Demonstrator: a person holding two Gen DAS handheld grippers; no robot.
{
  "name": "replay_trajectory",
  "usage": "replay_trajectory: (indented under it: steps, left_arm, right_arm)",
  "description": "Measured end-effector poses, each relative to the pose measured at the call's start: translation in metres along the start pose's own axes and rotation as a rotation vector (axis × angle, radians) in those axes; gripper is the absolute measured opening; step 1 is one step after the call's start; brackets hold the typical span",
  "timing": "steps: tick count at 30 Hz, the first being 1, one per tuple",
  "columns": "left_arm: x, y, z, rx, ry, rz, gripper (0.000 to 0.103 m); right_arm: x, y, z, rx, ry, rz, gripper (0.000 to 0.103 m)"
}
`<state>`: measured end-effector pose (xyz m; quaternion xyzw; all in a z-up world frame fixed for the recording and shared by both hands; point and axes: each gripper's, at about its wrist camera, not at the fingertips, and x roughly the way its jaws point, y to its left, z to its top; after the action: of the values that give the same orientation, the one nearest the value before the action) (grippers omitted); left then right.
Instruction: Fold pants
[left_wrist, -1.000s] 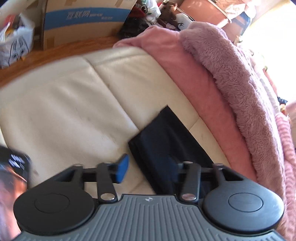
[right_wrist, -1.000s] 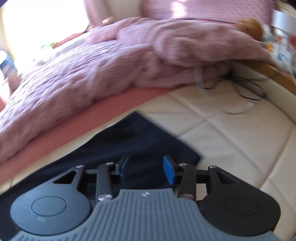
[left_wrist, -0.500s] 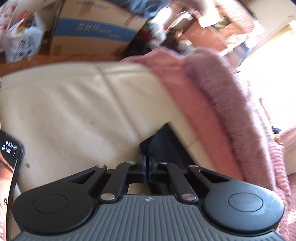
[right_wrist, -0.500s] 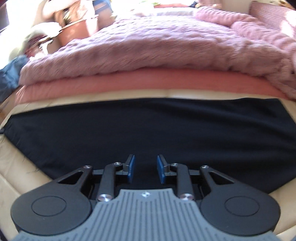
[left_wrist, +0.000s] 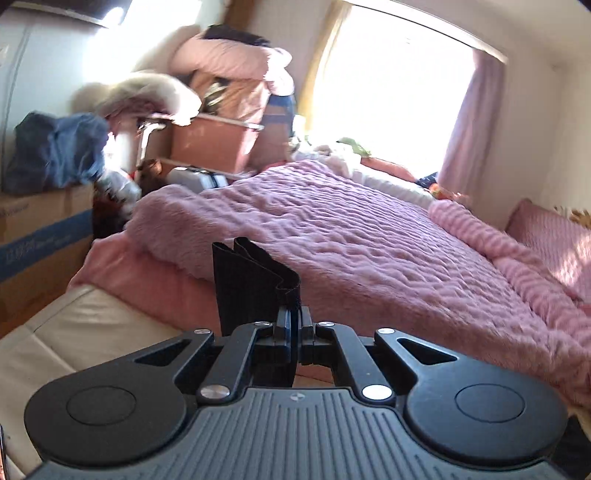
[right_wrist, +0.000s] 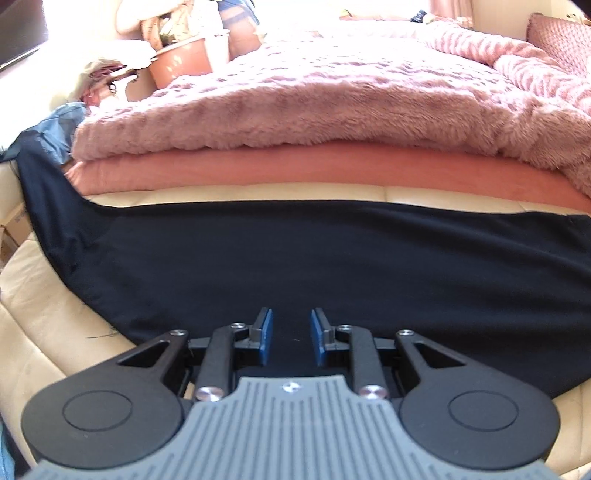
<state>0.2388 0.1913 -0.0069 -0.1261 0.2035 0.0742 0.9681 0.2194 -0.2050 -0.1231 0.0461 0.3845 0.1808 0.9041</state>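
Black pants (right_wrist: 314, 266) lie spread on your cream mattress (right_wrist: 55, 306). Your left gripper (left_wrist: 295, 325) is clamped on a lifted end of them; right gripper (right_wrist: 291, 334) jaws are closing, pads not yet pinching fabric.

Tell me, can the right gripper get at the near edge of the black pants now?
Probably yes: the right gripper, its jaws closing, sits directly over the pants, nothing between them.
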Motion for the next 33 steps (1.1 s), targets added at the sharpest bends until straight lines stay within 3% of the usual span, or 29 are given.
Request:
replay_trajectory:
  steps: [4, 7, 11, 14, 18, 25, 26, 30, 33]
  left_arm:
    - [0.005, -0.082, -0.035, 0.179, 0.041, -0.079, 0.002]
    - [0.014, -0.131, -0.088, 0.319, 0.138, -0.139, 0.002]
    - [0.023, -0.167, -0.173, 0.474, 0.329, -0.213, 0.002]
    - [0.024, -0.173, -0.214, 0.540, 0.429, -0.214, 0.002]
    - [0.029, -0.157, -0.215, 0.488, 0.505, -0.247, 0.002]
    - [0.050, -0.118, -0.188, 0.148, 0.667, -0.385, 0.017]
    - [0.050, -0.111, -0.184, 0.100, 0.670, -0.397, 0.018]
    - [0.036, -0.090, -0.164, -0.012, 0.606, -0.393, 0.023]
    - [0.034, -0.076, -0.150, -0.071, 0.563, -0.345, 0.023]
  right_arm:
    - [-0.007, 0.007, -0.001, -0.006, -0.011, 0.027, 0.019]
    - [-0.014, 0.006, -0.004, 0.010, -0.014, 0.035, 0.019]
    - [-0.019, 0.004, -0.012, 0.033, 0.007, 0.033, 0.019]
    - [-0.024, 0.003, -0.020, 0.047, 0.022, 0.038, 0.020]
    - [-0.026, 0.004, -0.031, 0.051, 0.048, 0.050, 0.020]
    - [-0.025, 0.013, -0.035, 0.068, 0.063, 0.075, 0.020]
    - [-0.025, 0.014, -0.035, 0.072, 0.064, 0.079, 0.022]
    - [-0.024, 0.015, -0.029, 0.127, 0.054, 0.083, 0.046]
    - [-0.018, 0.013, -0.024, 0.206, 0.055, 0.120, 0.050]
